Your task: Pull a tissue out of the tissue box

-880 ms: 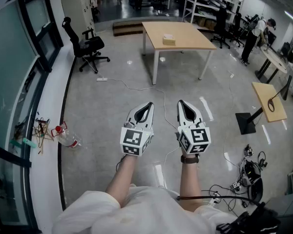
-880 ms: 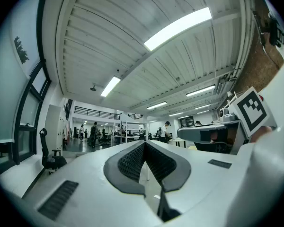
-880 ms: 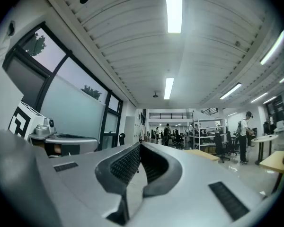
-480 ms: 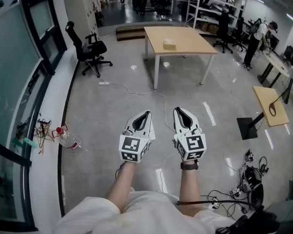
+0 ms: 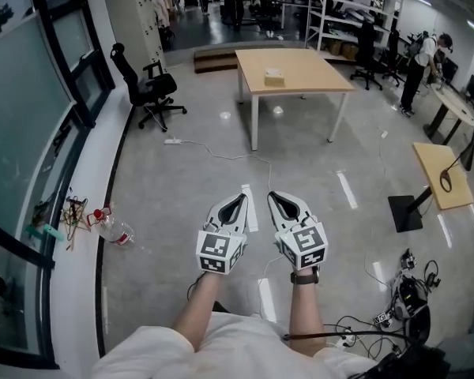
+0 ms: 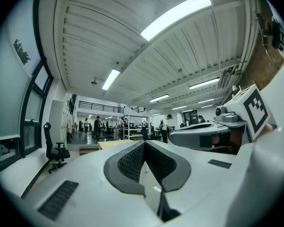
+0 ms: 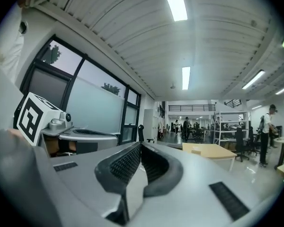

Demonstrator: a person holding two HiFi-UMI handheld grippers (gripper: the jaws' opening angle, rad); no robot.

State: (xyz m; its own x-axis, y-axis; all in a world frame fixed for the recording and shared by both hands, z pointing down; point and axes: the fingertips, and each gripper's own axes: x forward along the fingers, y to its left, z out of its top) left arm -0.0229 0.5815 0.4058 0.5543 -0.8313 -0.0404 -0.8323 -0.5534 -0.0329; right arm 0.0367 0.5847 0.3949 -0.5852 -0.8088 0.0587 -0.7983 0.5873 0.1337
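Note:
The tissue box [image 5: 274,76] is a small pale box on a wooden table [image 5: 300,69] far ahead across the grey floor. Both grippers are held side by side at waist height, pointing level toward it and well short of the table. My left gripper [image 5: 238,199] is shut with nothing in it; its dark ribbed pads meet at the tip [image 6: 145,144]. My right gripper [image 5: 274,197] is shut and empty too, pads together [image 7: 140,146]. In the right gripper view the table [image 7: 217,152] and the tissue box [image 7: 196,151] show small in the distance.
A black office chair [image 5: 146,85] stands at the left near the window wall. A white cable [image 5: 221,155] runs over the floor before the table. A bottle and clutter [image 5: 110,229] lie by the window. A small stand table [image 5: 441,176] and tangled cables [image 5: 407,298] are at the right.
The table and tissue box have come nearer and lower in the head view. Both grippers sit lower in the frame, and their tips have drawn closer together.

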